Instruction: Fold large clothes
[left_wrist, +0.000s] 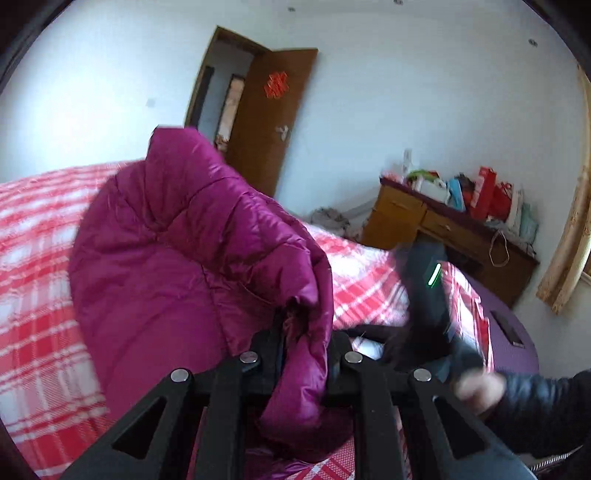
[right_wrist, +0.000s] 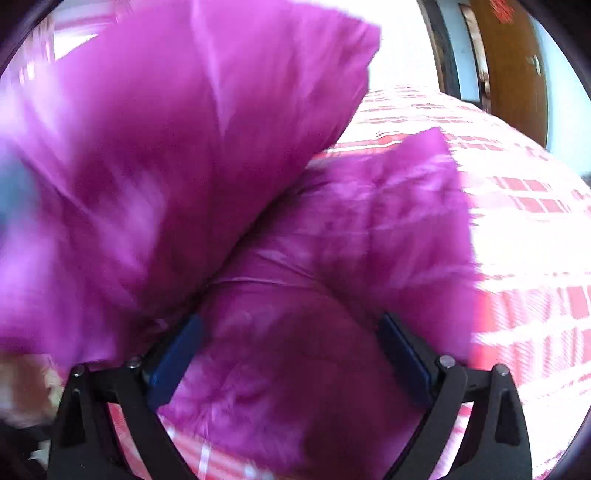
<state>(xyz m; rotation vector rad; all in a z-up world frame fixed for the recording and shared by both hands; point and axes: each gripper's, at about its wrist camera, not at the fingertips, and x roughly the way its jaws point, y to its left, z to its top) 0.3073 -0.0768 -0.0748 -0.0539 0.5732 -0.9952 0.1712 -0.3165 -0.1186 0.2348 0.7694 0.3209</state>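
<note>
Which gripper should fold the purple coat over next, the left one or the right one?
Probably the left gripper: its jaws are shut on an edge of the coat, lifted above the bed. The right gripper is open, with coat between its jaws but ungripped.

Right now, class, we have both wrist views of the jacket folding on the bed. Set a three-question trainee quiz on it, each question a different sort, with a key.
1. True or false: the left gripper is shut on the magenta puffer jacket.
2. Multiple choice: the right gripper is (A) clamped on a sleeve, (B) open with jacket fabric between its fingers, (C) out of view.
3. Fill in: the jacket lies on a red and white ____ bedspread.

Key: 1 true; 2 B; 3 checked.
</note>
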